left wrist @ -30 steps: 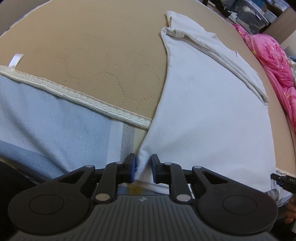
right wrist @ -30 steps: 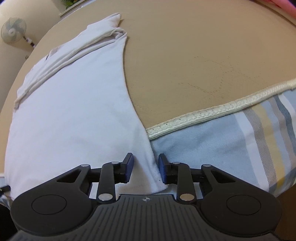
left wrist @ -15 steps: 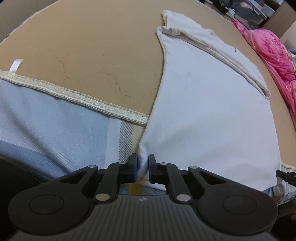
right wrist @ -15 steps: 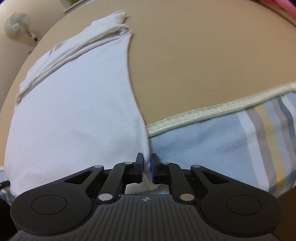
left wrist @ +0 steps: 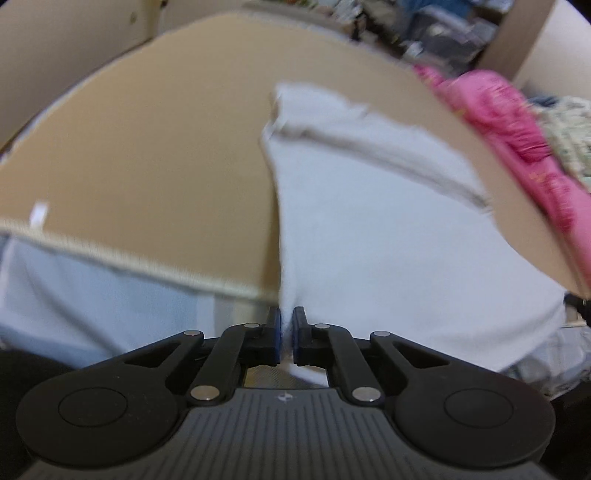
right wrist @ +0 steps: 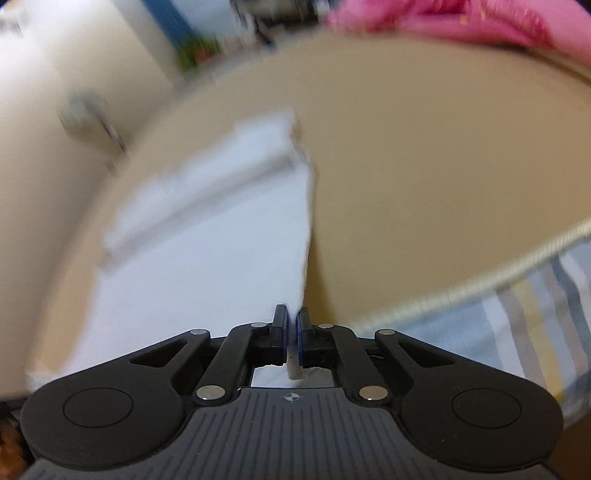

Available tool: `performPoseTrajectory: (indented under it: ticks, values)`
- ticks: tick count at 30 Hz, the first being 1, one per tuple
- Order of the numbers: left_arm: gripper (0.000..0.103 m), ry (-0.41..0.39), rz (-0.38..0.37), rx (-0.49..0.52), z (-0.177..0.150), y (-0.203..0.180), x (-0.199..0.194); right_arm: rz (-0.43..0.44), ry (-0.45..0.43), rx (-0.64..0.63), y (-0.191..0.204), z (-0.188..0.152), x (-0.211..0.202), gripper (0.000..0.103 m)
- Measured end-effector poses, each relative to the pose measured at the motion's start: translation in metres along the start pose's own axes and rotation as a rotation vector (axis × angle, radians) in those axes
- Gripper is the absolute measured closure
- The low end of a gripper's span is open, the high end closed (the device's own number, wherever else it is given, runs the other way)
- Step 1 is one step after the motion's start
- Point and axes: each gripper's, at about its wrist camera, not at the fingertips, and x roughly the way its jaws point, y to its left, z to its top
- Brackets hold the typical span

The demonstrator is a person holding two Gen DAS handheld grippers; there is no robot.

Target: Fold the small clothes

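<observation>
A white garment (left wrist: pixel 388 229) lies spread on a tan quilted bed cover (left wrist: pixel 147 155), its far part folded over in a band. My left gripper (left wrist: pixel 287 332) is shut on the garment's near left corner. In the right wrist view the same white garment (right wrist: pixel 207 251) stretches away to the left. My right gripper (right wrist: pixel 291 334) is shut on its near right corner, and a bit of hem pokes out behind the pads. Both views are blurred by motion.
A cream lace trim (left wrist: pixel 140 262) edges the tan cover above a blue striped sheet (right wrist: pixel 517 325). A pink quilt (left wrist: pixel 517 140) lies at the far right of the bed. Cluttered storage boxes (left wrist: pixel 443 26) stand beyond the bed.
Both grippers closed from open onto the garment's near corners, then lifted; the view now tilts up and the garment's near edge rises off the bed.
</observation>
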Motion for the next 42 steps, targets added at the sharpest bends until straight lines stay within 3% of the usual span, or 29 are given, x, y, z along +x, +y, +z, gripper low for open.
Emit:
performPoseTrajectory:
  ticks: [4,8,13,16,20,23,26,28,30,32,35,38,40,42]
  values:
    - [0.098,-0.098,-0.049,0.026,0.012,0.000,-0.048,0.104,-0.136,0.045,0.008,0.010,-0.054,0.100]
    - [0.098,-0.139,-0.094,0.037,0.010,0.007,-0.095,0.193,-0.225,0.053,0.010,0.004,-0.104,0.100]
    - [0.098,-0.168,-0.192,0.043,-0.003,0.021,-0.166,0.254,-0.266,0.057,0.008,-0.016,-0.163,0.100]
    - [0.098,-0.179,-0.215,0.034,0.002,0.023,-0.181,0.289,-0.281,0.090,0.001,-0.024,-0.182,0.100]
    - [0.098,-0.187,-0.193,0.038,0.048,0.016,-0.131,0.263,-0.266,0.147,-0.008,-0.004,-0.149,0.100]
    - [0.098,-0.166,-0.131,0.049,0.104,0.012,-0.057,0.216,-0.222,0.148,-0.006,0.039,-0.086,0.100]
    - [0.097,-0.091,-0.050,0.007,0.163,0.014,0.036,0.146,-0.151,0.143,-0.003,0.092,-0.005,0.100]
    - [0.093,-0.043,-0.039,-0.011,0.187,0.015,0.086,0.086,-0.085,0.136,-0.004,0.117,0.050,0.098]
    - [0.091,-0.057,0.033,0.002,0.196,0.015,0.108,-0.028,-0.073,0.124,-0.010,0.128,0.087,0.095]
    - [0.077,-0.071,0.007,-0.068,0.193,0.030,0.111,-0.106,-0.097,0.102,-0.014,0.125,0.101,0.095]
    - [0.076,-0.009,-0.023,-0.109,0.183,0.044,0.118,-0.099,-0.047,0.105,-0.020,0.122,0.107,0.093]
    - [0.075,0.077,0.017,-0.035,0.177,0.040,0.137,-0.087,-0.003,0.036,-0.018,0.123,0.122,0.076]
    - [0.075,0.081,0.025,-0.007,0.179,0.033,0.147,-0.099,0.056,-0.013,-0.016,0.119,0.138,0.076]
    - [0.066,0.072,0.007,0.006,0.184,0.025,0.156,-0.101,0.065,-0.051,-0.011,0.120,0.148,0.076]
